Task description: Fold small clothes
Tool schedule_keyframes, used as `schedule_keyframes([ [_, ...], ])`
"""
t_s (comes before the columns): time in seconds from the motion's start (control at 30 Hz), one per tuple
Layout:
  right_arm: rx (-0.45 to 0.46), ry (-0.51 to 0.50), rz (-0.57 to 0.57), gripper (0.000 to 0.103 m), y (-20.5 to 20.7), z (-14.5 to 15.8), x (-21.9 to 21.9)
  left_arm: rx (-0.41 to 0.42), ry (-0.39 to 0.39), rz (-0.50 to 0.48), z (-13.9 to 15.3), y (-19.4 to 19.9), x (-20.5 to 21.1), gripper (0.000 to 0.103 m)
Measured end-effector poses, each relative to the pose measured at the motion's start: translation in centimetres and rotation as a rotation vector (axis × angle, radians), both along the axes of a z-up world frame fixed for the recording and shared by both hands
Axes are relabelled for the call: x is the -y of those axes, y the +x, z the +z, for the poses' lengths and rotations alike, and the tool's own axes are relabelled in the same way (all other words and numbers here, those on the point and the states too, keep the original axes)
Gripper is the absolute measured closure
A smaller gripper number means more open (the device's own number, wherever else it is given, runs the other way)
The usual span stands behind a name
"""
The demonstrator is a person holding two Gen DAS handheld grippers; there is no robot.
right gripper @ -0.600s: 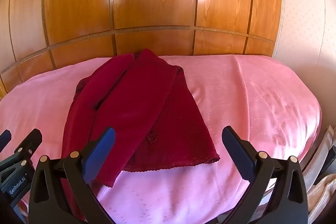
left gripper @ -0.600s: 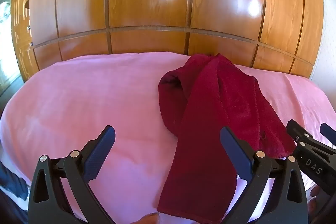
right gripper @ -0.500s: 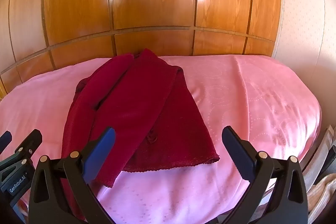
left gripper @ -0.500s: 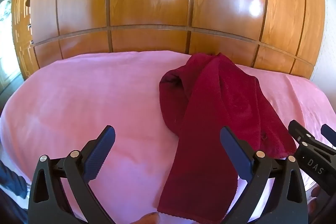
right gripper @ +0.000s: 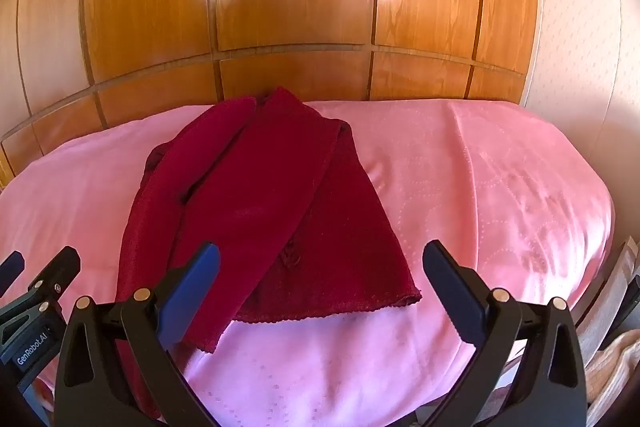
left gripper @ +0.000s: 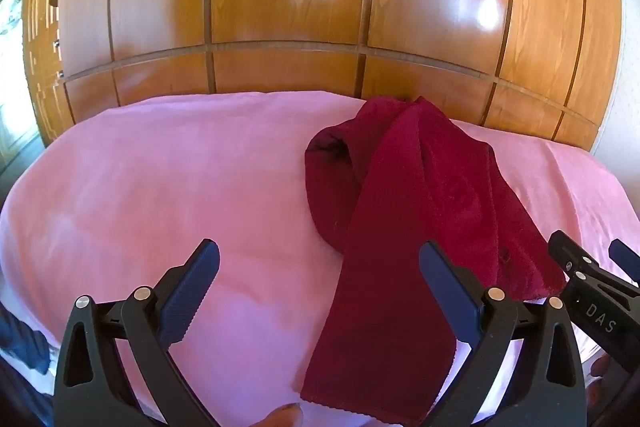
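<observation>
A dark red garment (left gripper: pixel 416 211) lies partly folded and rumpled on a pink bed cover (left gripper: pixel 180 179). It also shows in the right wrist view (right gripper: pixel 272 203), with its hem toward me. My left gripper (left gripper: pixel 320 291) is open and empty, above the near edge of the bed, with the garment's long strip between its fingers. My right gripper (right gripper: pixel 320 291) is open and empty, just short of the garment's hem. Each gripper shows at the edge of the other's view: the right one (left gripper: pixel 592 291), the left one (right gripper: pixel 36 303).
Glossy wooden wardrobe doors (left gripper: pixel 320 7) stand right behind the bed. A pale wall (right gripper: pixel 580 27) is at the right. The bed's right edge (right gripper: pixel 600 247) drops off to cloth and other things beside it. A window shows at the far left (left gripper: pixel 10 27).
Both grippers have held nearly still, open. The view has drifted very slightly; the garment has not moved.
</observation>
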State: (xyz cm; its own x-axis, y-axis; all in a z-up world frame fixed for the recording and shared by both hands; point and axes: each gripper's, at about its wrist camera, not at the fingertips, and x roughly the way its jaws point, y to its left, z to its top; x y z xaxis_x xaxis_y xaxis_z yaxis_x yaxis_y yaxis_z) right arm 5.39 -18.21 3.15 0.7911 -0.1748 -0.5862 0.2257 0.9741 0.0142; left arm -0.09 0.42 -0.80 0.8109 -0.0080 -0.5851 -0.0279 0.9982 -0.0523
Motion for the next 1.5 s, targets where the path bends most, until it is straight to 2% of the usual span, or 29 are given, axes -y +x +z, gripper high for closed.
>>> schedule_keyframes([
  [0.4,-0.004,0.0,-0.004,0.002,0.2,-0.2,0.2,-0.001,-0.003,-0.007,-0.6,-0.4,-0.2,0.004],
  [0.57,-0.009,0.001,-0.001,0.002,0.4,-0.3,0.3,-0.018,-0.013,-0.009,-0.3,0.6,-0.4,0.004],
  [0.67,-0.011,-0.002,0.001,0.002,0.3,-0.4,0.2,0.014,-0.014,0.013,0.3,0.6,-0.5,0.004],
  [0.8,-0.01,0.002,0.002,0.002,0.2,-0.4,0.1,0.019,-0.005,0.016,0.4,0.3,-0.6,0.004],
  [1.5,-0.031,0.004,0.023,0.002,0.6,-0.9,0.0,-0.041,-0.023,0.006,-0.5,0.9,-0.5,0.004],
])
